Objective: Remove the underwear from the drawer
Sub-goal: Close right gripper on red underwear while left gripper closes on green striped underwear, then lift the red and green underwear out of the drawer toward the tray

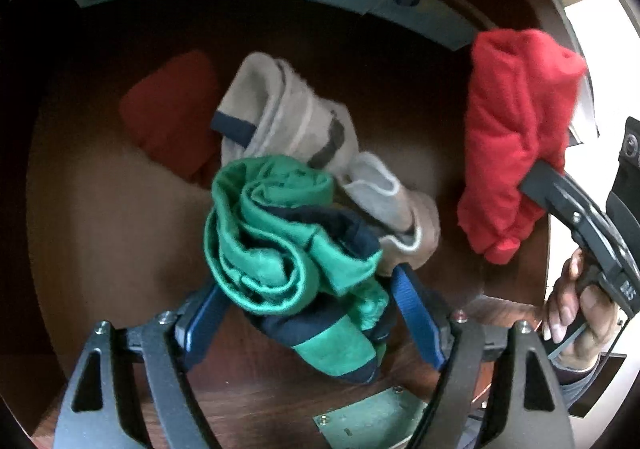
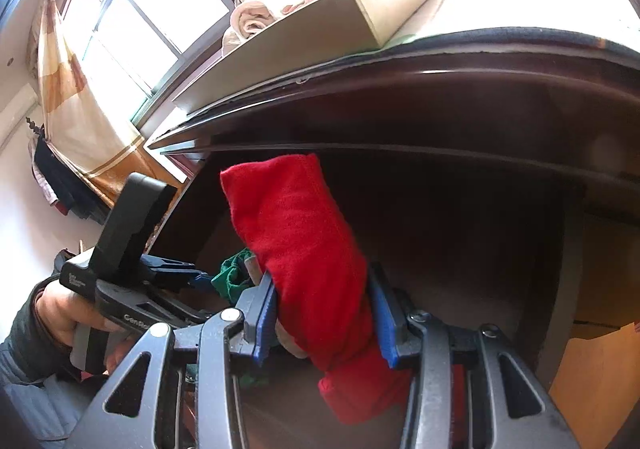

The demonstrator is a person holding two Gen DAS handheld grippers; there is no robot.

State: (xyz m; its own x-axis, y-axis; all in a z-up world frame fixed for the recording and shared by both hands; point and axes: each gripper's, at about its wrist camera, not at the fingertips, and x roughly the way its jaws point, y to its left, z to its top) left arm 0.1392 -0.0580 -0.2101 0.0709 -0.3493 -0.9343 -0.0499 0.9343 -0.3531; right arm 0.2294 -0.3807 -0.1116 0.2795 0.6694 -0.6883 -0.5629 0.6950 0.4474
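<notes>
Fleecy red underwear (image 2: 308, 257), rolled thick, sat pinched in the right gripper (image 2: 326, 323); the left gripper (image 1: 308, 313) stood spread around crumpled green-and-navy underwear (image 1: 288, 245) on the drawer (image 1: 112, 229) floor, beside beige socks (image 1: 288, 117).

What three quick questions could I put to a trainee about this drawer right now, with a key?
1. True or false: the right claw is shut on the red underwear.
2. Which piece lies between the pads of the left claw? A) the green and navy underwear B) the beige underwear C) the dark red piece
3. Fill in: the beige underwear lies inside the ____.

Key: 1 true; 2 A; 3 drawer.
</notes>
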